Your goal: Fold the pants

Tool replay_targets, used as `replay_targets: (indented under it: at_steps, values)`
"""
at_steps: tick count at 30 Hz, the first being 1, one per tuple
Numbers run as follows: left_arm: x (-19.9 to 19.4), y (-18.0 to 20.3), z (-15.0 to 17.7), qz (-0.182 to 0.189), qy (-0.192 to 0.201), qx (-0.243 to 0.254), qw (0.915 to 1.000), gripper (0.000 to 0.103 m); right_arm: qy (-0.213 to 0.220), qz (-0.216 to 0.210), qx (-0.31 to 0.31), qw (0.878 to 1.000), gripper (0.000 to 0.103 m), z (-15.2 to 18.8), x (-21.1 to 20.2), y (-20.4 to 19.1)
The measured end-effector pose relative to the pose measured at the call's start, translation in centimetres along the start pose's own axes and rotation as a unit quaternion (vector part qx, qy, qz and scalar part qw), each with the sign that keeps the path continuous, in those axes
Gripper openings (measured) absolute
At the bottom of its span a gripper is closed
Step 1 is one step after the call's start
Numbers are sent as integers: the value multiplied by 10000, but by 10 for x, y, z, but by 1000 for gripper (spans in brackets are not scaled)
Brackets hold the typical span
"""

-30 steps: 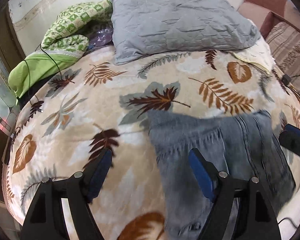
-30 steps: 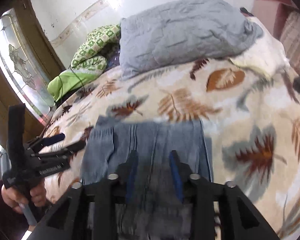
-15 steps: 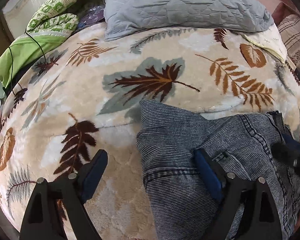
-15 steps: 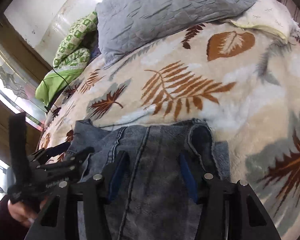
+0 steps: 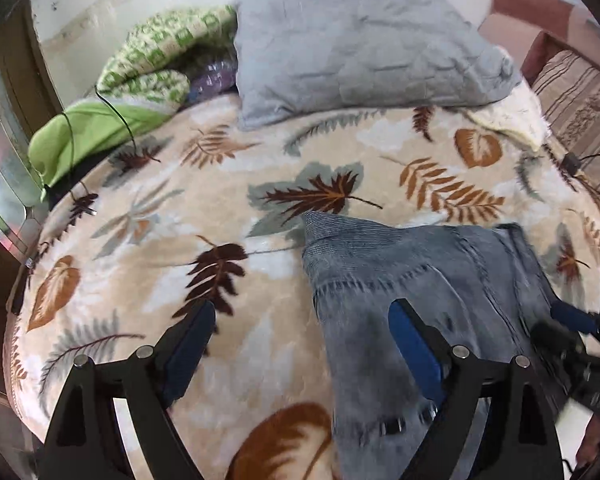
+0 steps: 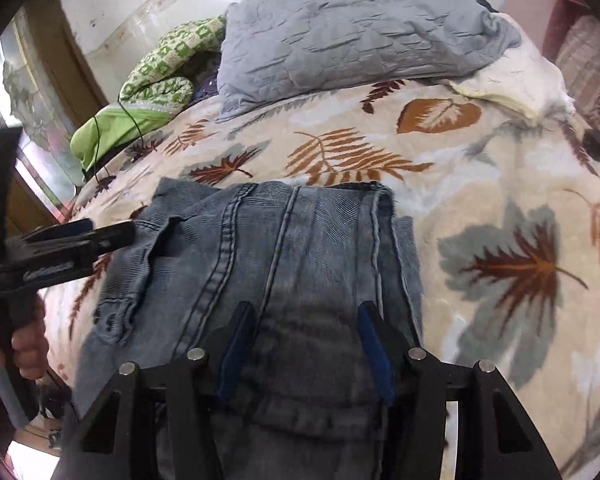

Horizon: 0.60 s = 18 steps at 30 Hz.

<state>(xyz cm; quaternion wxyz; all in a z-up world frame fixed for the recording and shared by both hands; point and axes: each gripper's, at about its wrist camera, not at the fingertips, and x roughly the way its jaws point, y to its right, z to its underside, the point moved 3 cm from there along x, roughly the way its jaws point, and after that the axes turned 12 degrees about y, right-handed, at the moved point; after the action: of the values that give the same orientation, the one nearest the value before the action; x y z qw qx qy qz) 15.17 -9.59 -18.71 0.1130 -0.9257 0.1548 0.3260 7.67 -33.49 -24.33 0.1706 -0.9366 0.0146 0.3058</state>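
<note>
At the far left of the bed a green patterned quilt (image 5: 156,64) is bunched against the wall, a thin black cable (image 5: 116,112) trailing over its plain green edge. Next to it a grey pillow (image 5: 360,52) lies at the head of the leaf-print blanket (image 5: 148,216). The left gripper (image 5: 300,320) hovers with jaws spread wide, having just been opening; one finger sits over bare blanket, the other over the left edge of the jeans (image 5: 412,276), and neither pad presses cloth. The jeans lie folded flat on the near right part of the blanket. The right gripper (image 6: 306,326) hangs half-spread over their middle, released, grasping nothing. A striped cushion (image 5: 576,112) sits far right.
</note>
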Motion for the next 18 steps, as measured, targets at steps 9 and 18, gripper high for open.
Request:
replay_targets:
  at_steps: [9,18]
  values:
    - [-20,17,34,182,-422,398,9981,90,130,19,-277,9995,57,14,-46,-17]
    - [-8,35,46,31,-1021,844,9912,90,-352,101,-69,9993,59,30,-41,-10]
